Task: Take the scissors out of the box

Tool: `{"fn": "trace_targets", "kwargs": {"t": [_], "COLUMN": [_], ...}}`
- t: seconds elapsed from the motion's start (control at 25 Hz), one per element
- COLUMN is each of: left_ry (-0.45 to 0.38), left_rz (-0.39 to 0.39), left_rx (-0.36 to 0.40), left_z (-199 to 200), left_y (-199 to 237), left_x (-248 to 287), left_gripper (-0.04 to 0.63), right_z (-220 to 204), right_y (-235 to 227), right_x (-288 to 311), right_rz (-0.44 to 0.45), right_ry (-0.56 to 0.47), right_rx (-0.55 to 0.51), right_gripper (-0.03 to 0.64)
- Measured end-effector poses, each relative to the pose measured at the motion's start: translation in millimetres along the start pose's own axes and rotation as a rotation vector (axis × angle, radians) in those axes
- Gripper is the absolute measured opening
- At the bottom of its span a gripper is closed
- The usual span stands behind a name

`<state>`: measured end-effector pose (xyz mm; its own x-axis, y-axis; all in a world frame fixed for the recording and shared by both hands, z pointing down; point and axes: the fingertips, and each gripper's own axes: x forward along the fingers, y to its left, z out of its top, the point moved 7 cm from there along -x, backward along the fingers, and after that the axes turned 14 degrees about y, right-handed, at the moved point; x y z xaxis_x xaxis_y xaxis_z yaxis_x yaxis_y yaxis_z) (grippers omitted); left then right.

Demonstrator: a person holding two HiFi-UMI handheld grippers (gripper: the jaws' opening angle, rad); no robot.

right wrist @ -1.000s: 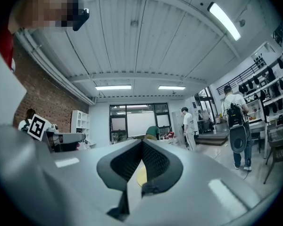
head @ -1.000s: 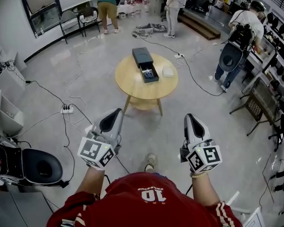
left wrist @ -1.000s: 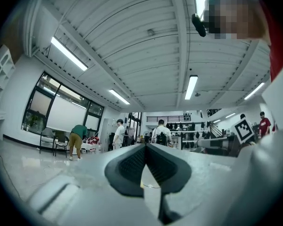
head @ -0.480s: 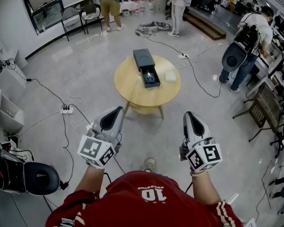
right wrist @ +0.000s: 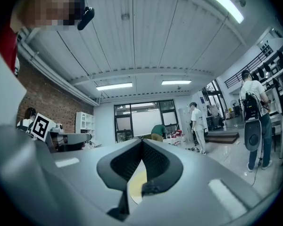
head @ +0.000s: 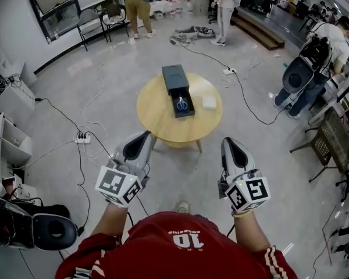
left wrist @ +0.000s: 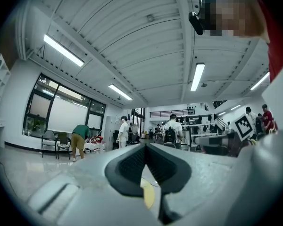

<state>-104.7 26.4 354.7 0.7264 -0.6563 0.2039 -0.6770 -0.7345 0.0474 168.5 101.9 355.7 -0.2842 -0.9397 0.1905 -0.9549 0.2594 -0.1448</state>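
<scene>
Blue-handled scissors (head: 181, 104) lie in the open drawer of a dark box (head: 177, 88) on a round wooden table (head: 157, 112), seen in the head view. My left gripper (head: 144, 136) and right gripper (head: 228, 142) are held level, well short of the table, both shut with nothing between the jaws. In the left gripper view the jaw tips (left wrist: 145, 145) meet; the tips (right wrist: 142, 141) in the right gripper view meet too. Both gripper views show a sliver of the yellow table through the jaws.
A small white pad (head: 209, 102) lies on the table right of the box. Cables and a power strip (head: 82, 138) trail over the floor. Several people stand at the back and right. A black chair (head: 46, 230) sits at lower left.
Both grippers and the person have moved toward the table; it sits lower and nearer in the head view. The jaws stayed shut.
</scene>
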Motion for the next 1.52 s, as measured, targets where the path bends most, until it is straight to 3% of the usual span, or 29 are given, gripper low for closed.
{"fn": "trace_targets", "kwargs": {"t": [0.28,0.72,1.16,1.52], "left_ry": [0.013,0.023,0.025,0.011], "left_rz": [0.01,0.033,0.029,0.015], "left_rx": [0.034,0.062,0.042,0.022], "left_z": [20,30,27,30], "left_y": [-27,-46,-33,14], "left_x": [46,60,67,90], "left_gripper": [0.002,0.002,0.002,0.002], "right_z": [9,8,3,14], "right_y": [-58,-74,-72,-65], "right_x": [6,2,19,60], "right_rz": [0.013,0.058,0.063,0.028], "right_ry": [-0.004,-0.012,0.003,0.041], "right_rx": [0.037,0.055,0.062,0.03], "right_gripper": [0.002,0.002,0.002,0.002]}}
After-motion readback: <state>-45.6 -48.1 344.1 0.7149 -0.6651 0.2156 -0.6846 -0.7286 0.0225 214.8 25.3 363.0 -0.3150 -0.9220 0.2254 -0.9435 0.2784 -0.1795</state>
